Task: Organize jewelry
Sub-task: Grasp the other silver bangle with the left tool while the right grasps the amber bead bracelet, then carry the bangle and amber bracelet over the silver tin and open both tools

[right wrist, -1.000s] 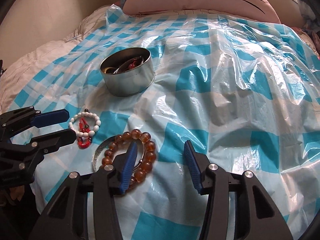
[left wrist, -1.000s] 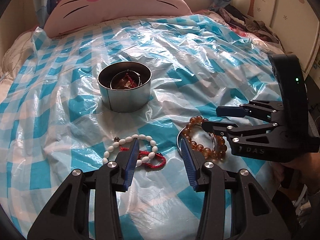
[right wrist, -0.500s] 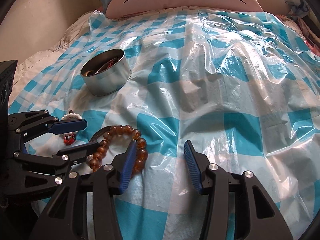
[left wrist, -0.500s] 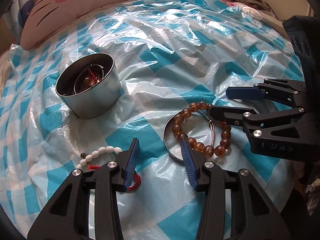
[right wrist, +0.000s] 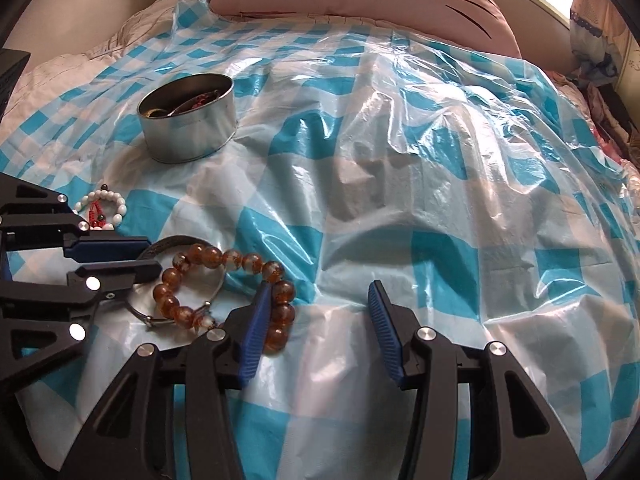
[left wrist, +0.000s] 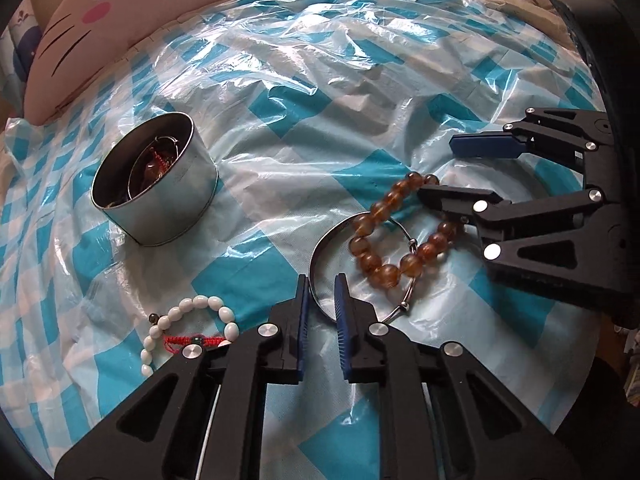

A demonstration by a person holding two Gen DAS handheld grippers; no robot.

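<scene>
- Across the far and right side, the blue-and-white checked plastic sheet [right wrist: 420,168] lies bare; a round metal tin [left wrist: 154,188] stands far left.
- Near left, the left gripper [left wrist: 322,304] has just been closing, its jaws pinching the thin silver bangle [left wrist: 320,252].
- The right gripper [right wrist: 316,312], half open, straddles the amber bead bracelet [right wrist: 224,292], one finger touching the beads.
- A white bead bracelet with red cord [left wrist: 188,328] lies nearest left.

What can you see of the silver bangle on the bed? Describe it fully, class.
The silver bangle is a thin metal hoop, broad and band-like on one side, narrowing to wire with small beads on the other. It lies flat on the checked plastic sheet. The amber bead bracelet lies across it. The left gripper has just been closing around its near rim.
</scene>
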